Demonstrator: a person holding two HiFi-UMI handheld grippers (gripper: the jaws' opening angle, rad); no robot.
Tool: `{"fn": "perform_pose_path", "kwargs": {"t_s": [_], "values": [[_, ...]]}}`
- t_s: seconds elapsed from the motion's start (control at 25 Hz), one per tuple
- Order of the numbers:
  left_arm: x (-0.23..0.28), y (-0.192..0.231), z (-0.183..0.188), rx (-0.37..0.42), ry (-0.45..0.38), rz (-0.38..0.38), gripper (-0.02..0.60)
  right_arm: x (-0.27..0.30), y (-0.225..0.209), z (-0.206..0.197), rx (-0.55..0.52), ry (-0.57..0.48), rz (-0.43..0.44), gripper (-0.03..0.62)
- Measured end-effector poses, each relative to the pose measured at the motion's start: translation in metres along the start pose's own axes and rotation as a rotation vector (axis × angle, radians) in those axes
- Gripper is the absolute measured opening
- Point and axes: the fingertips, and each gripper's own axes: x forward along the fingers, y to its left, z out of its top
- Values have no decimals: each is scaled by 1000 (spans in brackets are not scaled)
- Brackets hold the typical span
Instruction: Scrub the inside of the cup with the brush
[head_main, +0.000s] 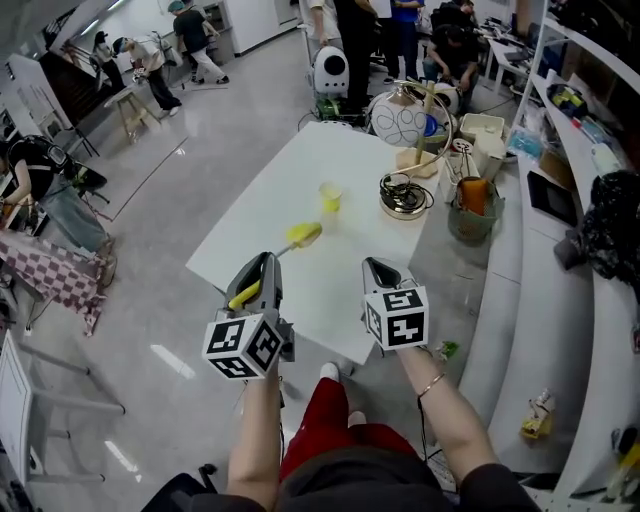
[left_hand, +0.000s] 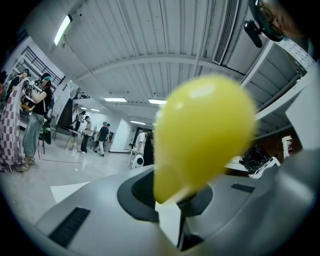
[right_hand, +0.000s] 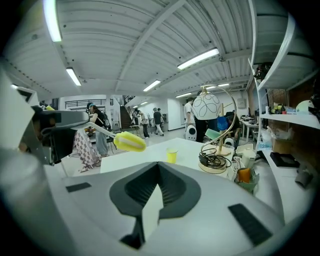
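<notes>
A small yellow see-through cup (head_main: 330, 197) stands upright near the middle of the white table (head_main: 300, 300); in the right gripper view the cup (right_hand: 172, 155) is straight ahead. My left gripper (head_main: 268, 262) hovers over the table's near edge, shut on the brush. The brush's yellow sponge head (head_main: 303, 235) sticks out ahead of the gripper, short of the cup. In the left gripper view the brush's yellow handle end (left_hand: 205, 130) fills the middle above the closed jaws of the left gripper (left_hand: 172, 202). My right gripper (head_main: 378, 266) is level with it, to the right, shut with nothing in it; its closed jaws (right_hand: 155, 192) point towards the cup.
A lamp with a round white shade (head_main: 400, 120) stands at the table's far end over a coiled cable on a round base (head_main: 405, 195). A green bin holding an orange thing (head_main: 473, 205) sits at the right edge. Shelving runs along the right. People stand beyond the table.
</notes>
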Motion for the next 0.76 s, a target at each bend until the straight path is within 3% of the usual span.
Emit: {"fn": "perform_pose_path", "kwargs": {"t_s": [0.76], "values": [[-61,-21,26,48,-41,-76,38,-57,47,7,19,-71,-3,18]]}}
